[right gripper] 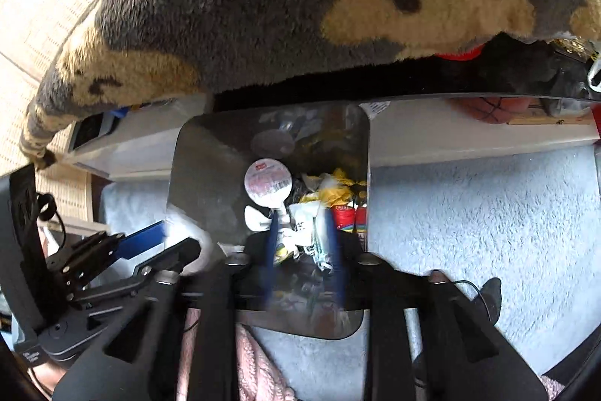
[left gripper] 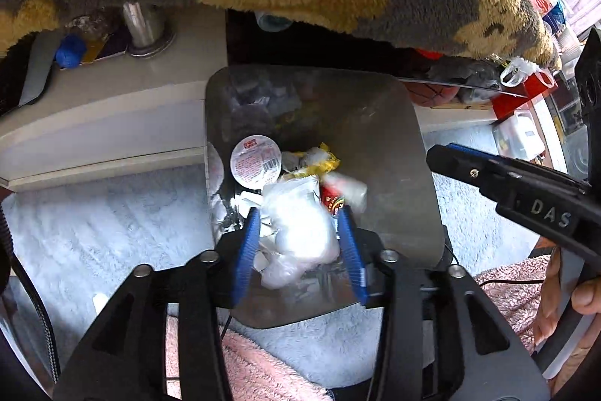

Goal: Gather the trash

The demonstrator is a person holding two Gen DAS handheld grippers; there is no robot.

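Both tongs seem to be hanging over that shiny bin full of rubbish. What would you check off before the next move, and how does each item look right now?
1. Left tongs over the shiny metal bin: ok.
2. Crumpled white plastic bag between the left pads, clear of them: cannot tell; it looks blurred.
3. Right tongs above the bin: ok.
4. Right tongs free of rubbish: cannot tell; the striped white wrapper between the blurred blue pads may be falling.
5. The two tongs apart from each other: ok.
6. Room left in the bin: ok; the round white foil lid and wrappers lie below its rim.
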